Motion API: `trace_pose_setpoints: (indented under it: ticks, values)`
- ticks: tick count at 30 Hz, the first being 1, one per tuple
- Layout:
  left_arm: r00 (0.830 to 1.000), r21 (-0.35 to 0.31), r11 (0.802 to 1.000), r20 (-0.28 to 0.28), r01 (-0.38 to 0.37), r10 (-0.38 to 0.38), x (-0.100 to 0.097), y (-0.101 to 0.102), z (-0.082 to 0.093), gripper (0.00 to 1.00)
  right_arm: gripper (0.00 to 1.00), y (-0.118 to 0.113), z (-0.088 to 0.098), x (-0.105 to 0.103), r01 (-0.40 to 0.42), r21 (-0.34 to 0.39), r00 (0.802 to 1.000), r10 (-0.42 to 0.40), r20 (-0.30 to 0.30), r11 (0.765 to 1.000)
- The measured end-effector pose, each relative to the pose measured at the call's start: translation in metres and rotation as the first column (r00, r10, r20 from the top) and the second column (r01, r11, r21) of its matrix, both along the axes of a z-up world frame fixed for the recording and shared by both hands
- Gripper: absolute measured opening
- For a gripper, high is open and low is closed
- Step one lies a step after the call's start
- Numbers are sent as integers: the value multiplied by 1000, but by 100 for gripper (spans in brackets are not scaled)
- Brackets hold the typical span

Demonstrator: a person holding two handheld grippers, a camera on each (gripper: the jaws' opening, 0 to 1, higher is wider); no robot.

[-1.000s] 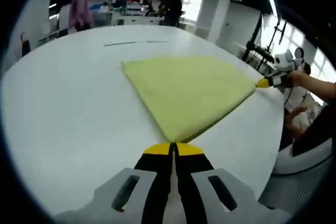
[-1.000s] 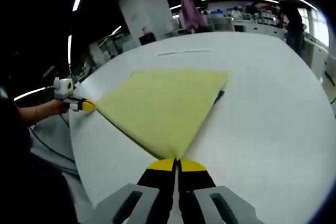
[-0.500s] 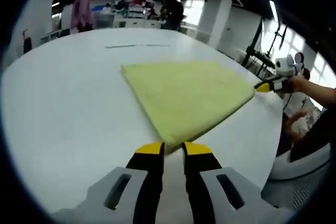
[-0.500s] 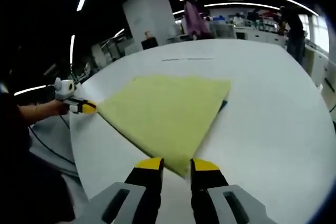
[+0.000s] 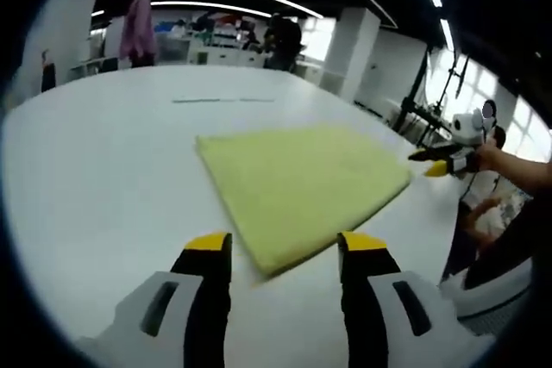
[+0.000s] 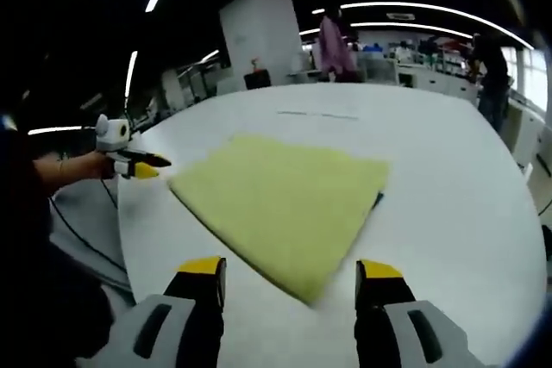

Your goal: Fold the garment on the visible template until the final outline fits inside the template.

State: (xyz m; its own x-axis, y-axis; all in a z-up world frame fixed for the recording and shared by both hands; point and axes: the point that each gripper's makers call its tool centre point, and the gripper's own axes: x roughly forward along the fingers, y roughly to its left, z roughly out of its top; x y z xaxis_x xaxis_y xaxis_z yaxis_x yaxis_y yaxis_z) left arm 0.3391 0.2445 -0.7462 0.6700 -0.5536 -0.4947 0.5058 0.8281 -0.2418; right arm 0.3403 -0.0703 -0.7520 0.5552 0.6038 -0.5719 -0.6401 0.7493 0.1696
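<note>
Folded yellow garment [image 5: 302,183] lying flat on white surface [image 5: 103,178], roughly four-sided, one corner pointing toward each camera. Left hand-held gripper [image 5: 283,252] spread wide, yellow-tipped jaws straddling near corner of garment without touching it, holding nothing. Right hand-held gripper [image 6: 291,275] likewise spread wide, jaws either side of its near corner, nothing between them. Seen from left gripper view, right hand-held gripper [image 5: 429,163] just off garment's far right corner, jaws parted. Seen from right gripper view, left hand-held gripper [image 6: 153,166] just beside left corner, apart from cloth. Dark strip [image 6: 379,199] peeking from under garment's right edge. Thin line [image 5: 222,100] marked on surface beyond garment.
</note>
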Motion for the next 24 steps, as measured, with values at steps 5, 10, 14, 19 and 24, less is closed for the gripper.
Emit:
trace_pose_setpoints:
  ticks: [5, 10, 14, 19, 24]
  values:
    - [1000, 12, 1000, 13, 0, 0, -2, 3, 7, 62, 73, 2, 10, -2, 8, 9, 1000, -8, 21, 1000]
    - [999, 9, 1000, 39, -12, 12, -4, 6, 20, 72, 82, 5, 21, -6, 15, 18, 999, -16, 39, 1000]
    - [998, 6, 1000, 52, -19, 19, -6, 8, 29, 82, 86, 9, 29, -8, 20, 30, 998, -22, 53, 999]
    - [998, 13, 1000, 62, -26, 25, -9, 11, 34, 91, 93, 16, 38, -12, 13, 40, 998, -16, 64, 999]
    - [997, 31, 999, 66, -27, 25, -14, 14, 37, 98, 99, 17, 44, -12, 34, 59, 996, -39, 78, 998]
